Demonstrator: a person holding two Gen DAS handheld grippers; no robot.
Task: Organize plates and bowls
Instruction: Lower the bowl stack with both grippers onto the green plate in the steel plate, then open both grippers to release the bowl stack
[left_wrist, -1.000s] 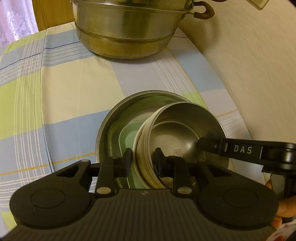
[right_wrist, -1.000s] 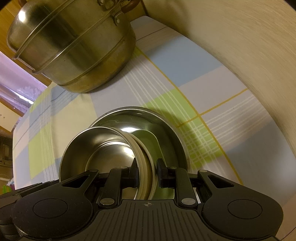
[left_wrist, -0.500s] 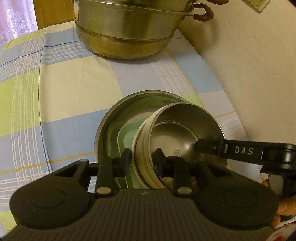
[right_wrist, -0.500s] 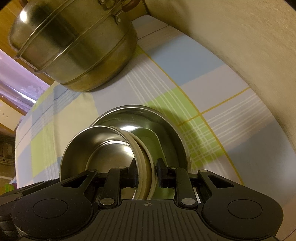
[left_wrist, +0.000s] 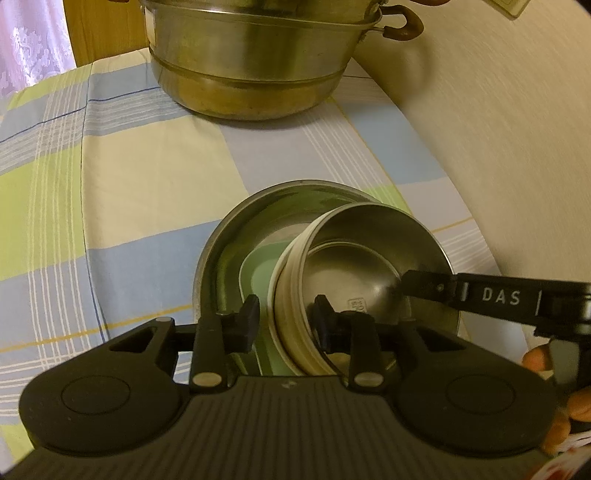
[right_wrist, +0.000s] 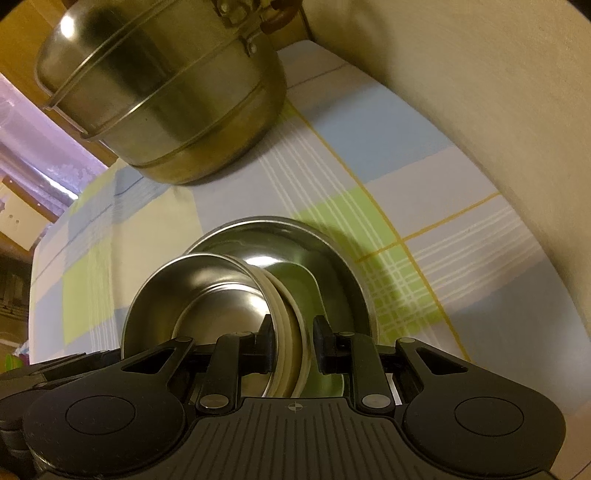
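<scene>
Your right gripper (right_wrist: 293, 341) straddles the small steel bowl's (right_wrist: 207, 291) cream-banded rim; it tilts inside the larger bowl (right_wrist: 332, 251). Steamer pot (right_wrist: 170, 92) behind.

Checked tablecloth (left_wrist: 155, 192) over table, large steel pot (left_wrist: 255, 70) far end, wide steel bowl (left_wrist: 236, 236) nearer

wall: plain cream textured wall (left_wrist: 498, 122) | counter: pastel checked tablecloth (left_wrist: 147, 177) | window: white lace curtain (left_wrist: 33, 44) | light: warm, dim

Ahead of my grippers the checked tablecloth (left_wrist: 155, 192) lies open to the left. The big steel pot (left_wrist: 251, 70) blocks the far end, and the wall (left_wrist: 498, 129) closes off the right.
</scene>
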